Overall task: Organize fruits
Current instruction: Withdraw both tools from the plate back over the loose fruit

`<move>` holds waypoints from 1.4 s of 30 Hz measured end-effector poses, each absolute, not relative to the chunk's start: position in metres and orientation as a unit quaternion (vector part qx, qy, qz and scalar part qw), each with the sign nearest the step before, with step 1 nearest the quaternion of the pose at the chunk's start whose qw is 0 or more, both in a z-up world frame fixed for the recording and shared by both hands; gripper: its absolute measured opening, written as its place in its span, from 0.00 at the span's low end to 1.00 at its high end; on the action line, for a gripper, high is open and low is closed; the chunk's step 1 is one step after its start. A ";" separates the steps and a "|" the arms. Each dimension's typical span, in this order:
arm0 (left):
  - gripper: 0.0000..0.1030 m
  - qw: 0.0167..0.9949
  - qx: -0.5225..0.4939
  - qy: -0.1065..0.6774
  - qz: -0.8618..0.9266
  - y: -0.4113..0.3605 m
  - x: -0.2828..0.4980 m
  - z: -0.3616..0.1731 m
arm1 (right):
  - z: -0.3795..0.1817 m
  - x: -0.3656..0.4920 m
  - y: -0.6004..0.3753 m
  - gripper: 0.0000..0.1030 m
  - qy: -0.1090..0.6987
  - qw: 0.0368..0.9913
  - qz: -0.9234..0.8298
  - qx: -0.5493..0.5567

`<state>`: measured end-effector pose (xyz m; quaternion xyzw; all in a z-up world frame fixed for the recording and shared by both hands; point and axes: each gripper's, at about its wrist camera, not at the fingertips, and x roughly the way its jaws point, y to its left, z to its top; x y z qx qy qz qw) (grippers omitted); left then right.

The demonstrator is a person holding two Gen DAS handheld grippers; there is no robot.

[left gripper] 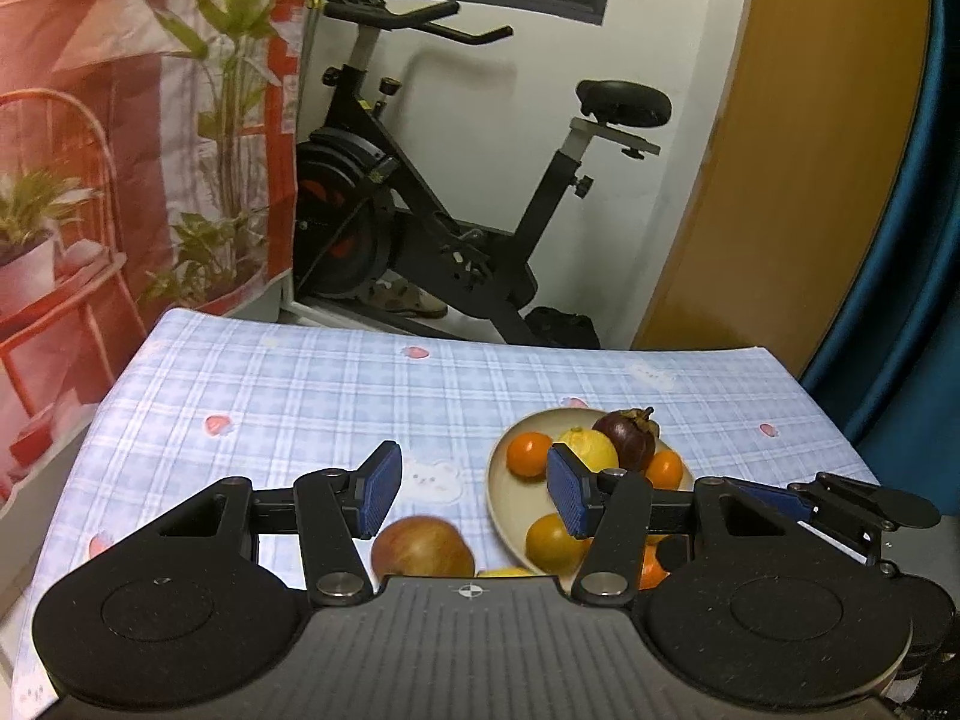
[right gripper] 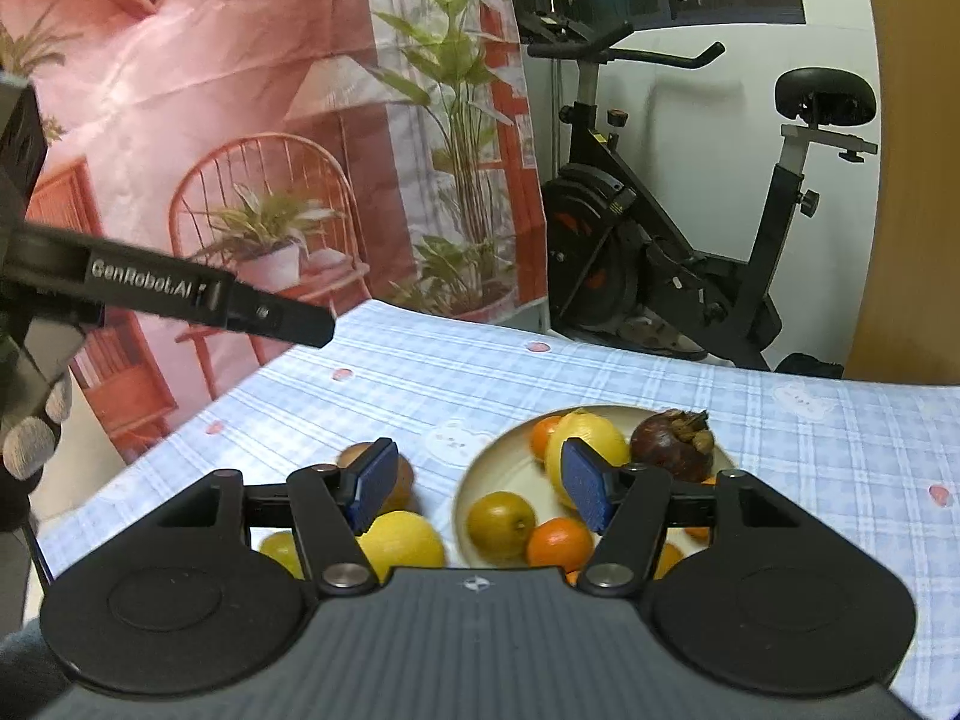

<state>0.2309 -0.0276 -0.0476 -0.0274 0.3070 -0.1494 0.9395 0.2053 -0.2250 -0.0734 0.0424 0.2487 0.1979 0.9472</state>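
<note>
On the checked blue tablecloth (right gripper: 420,372), a shallow cream plate (right gripper: 480,468) gathers most of the fruit: glossy oranges (right gripper: 559,543), a dimpled lemon (right gripper: 585,435) and a dull purple mangosteen (right gripper: 672,441). An apple (left gripper: 423,547) and another lemon (right gripper: 401,545) lie just beside it, seemingly awaiting sorting. Both the left gripper (left gripper: 474,489) and right gripper (right gripper: 477,483) hang released above, grasping nothing.

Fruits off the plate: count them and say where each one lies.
3, all on the checked cloth: a reddish apple behind one finger of the right tool, a large yellow fruit nearer the camera, a smaller yellow one beside it. The tool may hide more.
</note>
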 end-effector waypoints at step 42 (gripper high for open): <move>0.54 0.924 -0.058 0.337 -0.170 0.013 0.239 -0.091 | -0.110 0.211 -0.199 0.62 0.279 0.937 0.209 0.015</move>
